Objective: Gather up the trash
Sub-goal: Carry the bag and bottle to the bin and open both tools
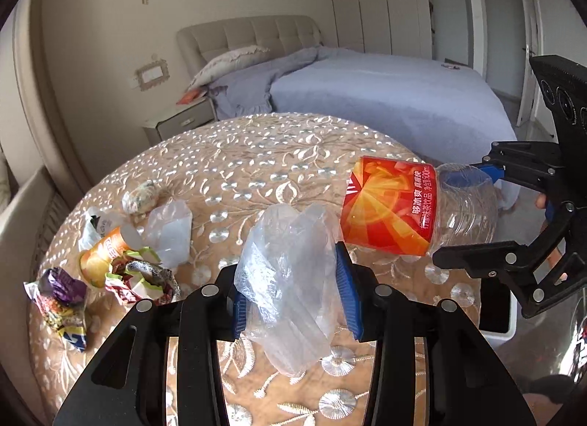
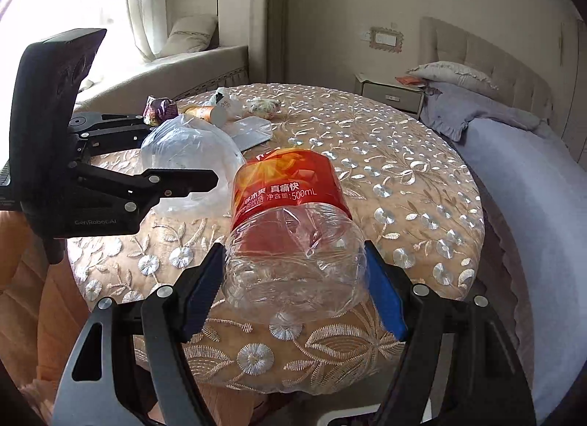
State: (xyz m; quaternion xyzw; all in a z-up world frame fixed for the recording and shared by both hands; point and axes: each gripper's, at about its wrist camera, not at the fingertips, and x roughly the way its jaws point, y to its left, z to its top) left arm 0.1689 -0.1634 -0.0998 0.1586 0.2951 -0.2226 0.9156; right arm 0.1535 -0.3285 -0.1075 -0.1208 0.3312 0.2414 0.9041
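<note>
My left gripper (image 1: 293, 297) is shut on a clear plastic bag (image 1: 290, 279) and holds it above the round table (image 1: 256, 154). It also shows at the left of the right wrist view (image 2: 183, 154), with the bag (image 2: 190, 154) between its fingers. My right gripper (image 2: 293, 290) is shut on the base of an empty clear bottle with an orange label (image 2: 290, 213), held level above the table (image 2: 403, 169). In the left wrist view the bottle (image 1: 396, 206) and right gripper (image 1: 466, 213) are at the right.
More trash lies at the table's far left: crumpled wrappers (image 1: 143, 279), a purple wrapper (image 1: 62, 294), an orange cup (image 1: 102, 257), a clear bag (image 1: 168, 231), a paper wad (image 1: 141, 196). A bed (image 1: 385, 95) stands behind. A white bin (image 1: 499, 316) sits below right.
</note>
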